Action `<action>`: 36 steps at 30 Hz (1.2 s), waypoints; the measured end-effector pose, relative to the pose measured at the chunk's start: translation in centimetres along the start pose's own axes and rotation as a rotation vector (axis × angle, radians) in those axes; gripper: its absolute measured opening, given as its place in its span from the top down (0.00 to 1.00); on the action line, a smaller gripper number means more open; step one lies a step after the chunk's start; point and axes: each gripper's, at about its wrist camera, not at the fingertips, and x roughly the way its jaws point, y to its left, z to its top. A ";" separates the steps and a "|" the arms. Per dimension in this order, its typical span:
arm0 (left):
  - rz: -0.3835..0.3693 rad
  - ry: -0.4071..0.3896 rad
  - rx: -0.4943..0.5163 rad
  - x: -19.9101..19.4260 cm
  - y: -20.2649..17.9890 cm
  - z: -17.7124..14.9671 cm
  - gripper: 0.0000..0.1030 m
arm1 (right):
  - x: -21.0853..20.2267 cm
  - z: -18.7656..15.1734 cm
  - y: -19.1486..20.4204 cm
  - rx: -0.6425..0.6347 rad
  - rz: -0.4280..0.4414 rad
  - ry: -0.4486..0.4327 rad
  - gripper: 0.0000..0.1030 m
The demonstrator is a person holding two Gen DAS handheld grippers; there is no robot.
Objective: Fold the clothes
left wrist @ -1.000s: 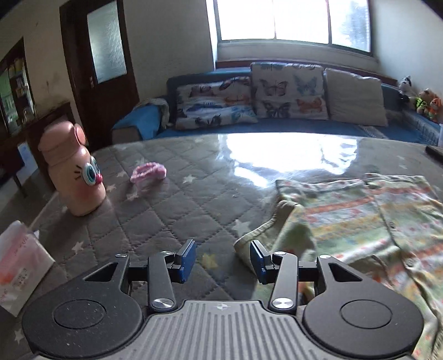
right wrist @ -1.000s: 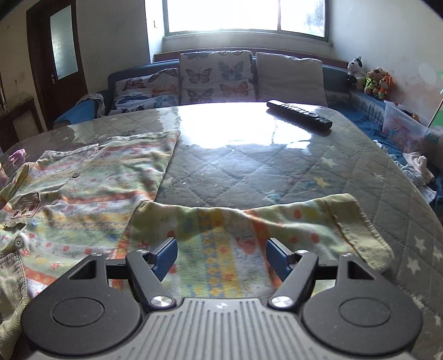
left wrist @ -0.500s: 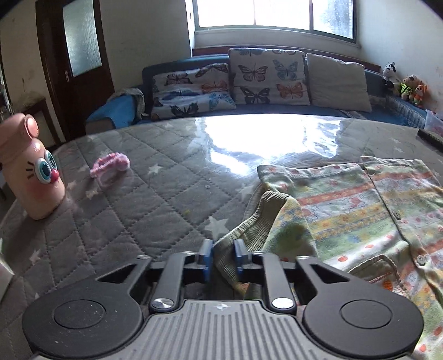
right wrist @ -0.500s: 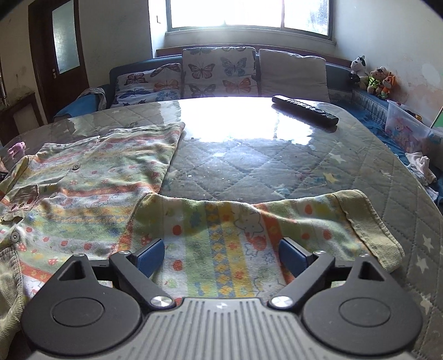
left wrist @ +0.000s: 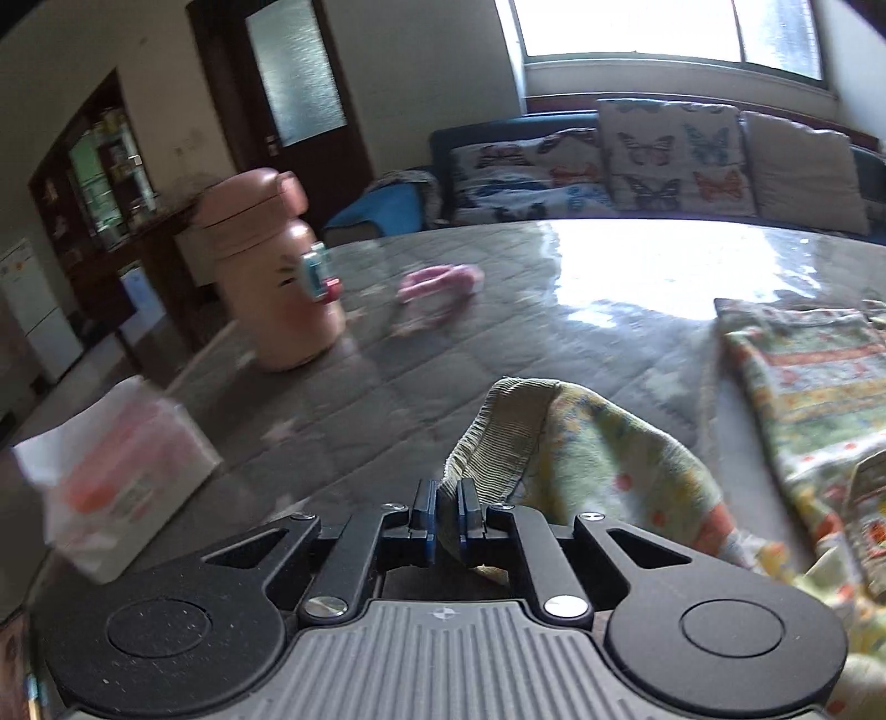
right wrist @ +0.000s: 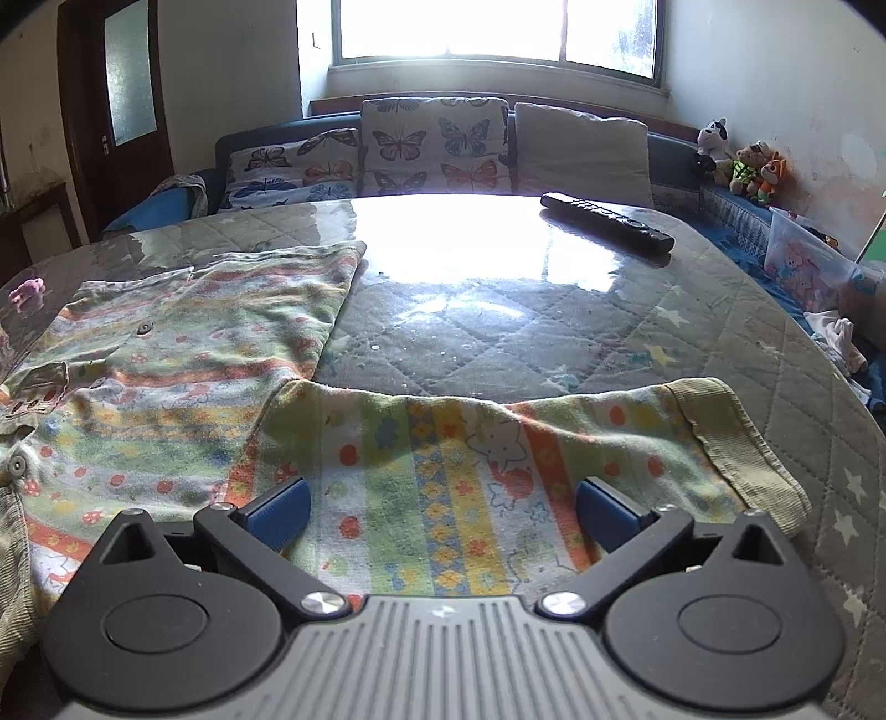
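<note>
Clamped between the blue pads of the left claw point(left wrist: 443, 512) is the ribbed cuff point(left wrist: 509, 426) of a sleeve of the patterned shirt point(right wrist: 183, 354); the jaws are pressed nearly together on the fabric, and the sleeve is seen raised off the quilted surface point(left wrist: 554, 343), its cloth draped away to the right. Most of the left wrist view is blurred.

By the right claw point(right wrist: 440, 515) nothing is held: its jaws are spread wide and are opening further, with the shirt's other sleeve point(right wrist: 470, 459) lying flat beneath and between the pads, untouched so far as can be told. That sleeve is stretched out to the right, ending in a ribbed cuff point(right wrist: 736, 443). The buttoned body of the shirt is spread flat on the left part of the surface in the right wrist view.

On the surface are also seen a pink bottle with a cartoon face point(left wrist: 277, 271), a small pink item point(left wrist: 437, 279) near it, a white packet point(left wrist: 111, 476) at the left edge, and a black remote control point(right wrist: 606, 221) at the far right side. A sofa with butterfly cushions point(right wrist: 432, 147) stands behind, under a bright window point(right wrist: 498, 30).
</note>
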 end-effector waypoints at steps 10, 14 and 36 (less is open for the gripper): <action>0.121 0.050 -0.010 -2.7 3.8 -3.7 0.91 | -0.1 -0.6 0.1 -0.002 -0.002 -0.046 0.00; 0.137 0.066 -0.010 -3.5 4.8 -4.7 0.90 | -0.1 -0.6 0.0 -0.001 0.000 -0.047 0.00; 0.069 0.002 0.099 -2.2 -0.1 -2.2 0.40 | -0.1 -0.7 0.0 0.001 0.001 -0.051 0.00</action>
